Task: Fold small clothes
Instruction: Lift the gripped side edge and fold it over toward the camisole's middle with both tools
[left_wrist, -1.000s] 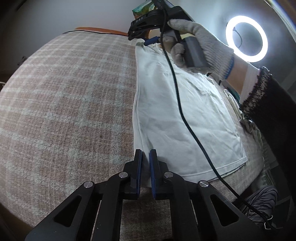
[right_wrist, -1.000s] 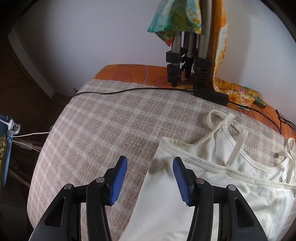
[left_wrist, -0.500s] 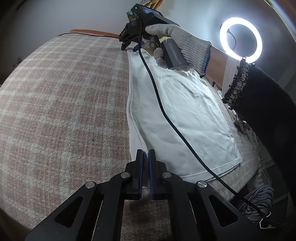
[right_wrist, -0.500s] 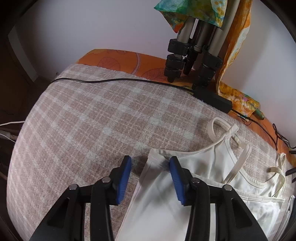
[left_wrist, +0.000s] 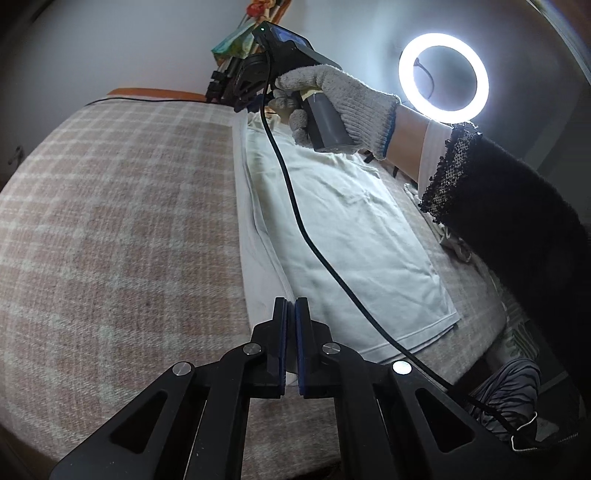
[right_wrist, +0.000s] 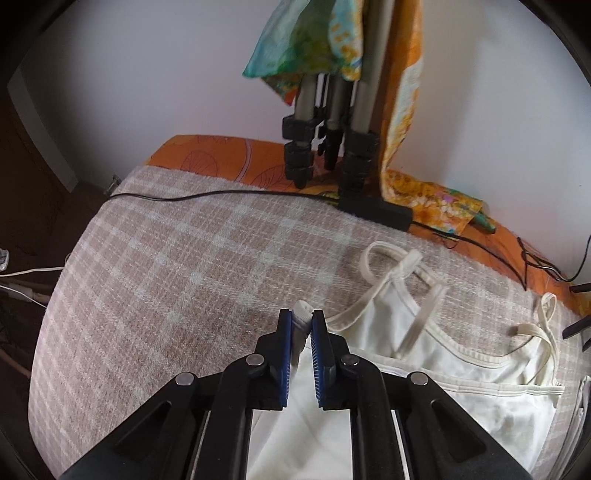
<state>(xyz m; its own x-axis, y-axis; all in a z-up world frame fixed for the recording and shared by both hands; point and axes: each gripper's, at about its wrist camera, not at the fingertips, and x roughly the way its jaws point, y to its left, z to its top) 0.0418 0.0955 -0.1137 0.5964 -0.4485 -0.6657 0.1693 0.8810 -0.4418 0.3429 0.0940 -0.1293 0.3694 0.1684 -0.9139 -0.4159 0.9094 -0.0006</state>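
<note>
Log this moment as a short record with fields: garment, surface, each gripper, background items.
garment: white camisole, lying flat on the surface, straps toward the far end
surface: pink-and-cream checked blanket
left gripper: jaws shut on the camisole's near edge
right gripper: jaws have just been closing; now shut on the camisole's bunched top corner
right hand: grey knit glove, black sleeve
background: lit ring light, tripod legs draped with patterned cloth, black cable across the blanket

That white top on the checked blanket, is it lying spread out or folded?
Mostly spread out: the white top lies flat on the checked blanket, straps loose. Only its left edge is doubled and lifted.
</note>
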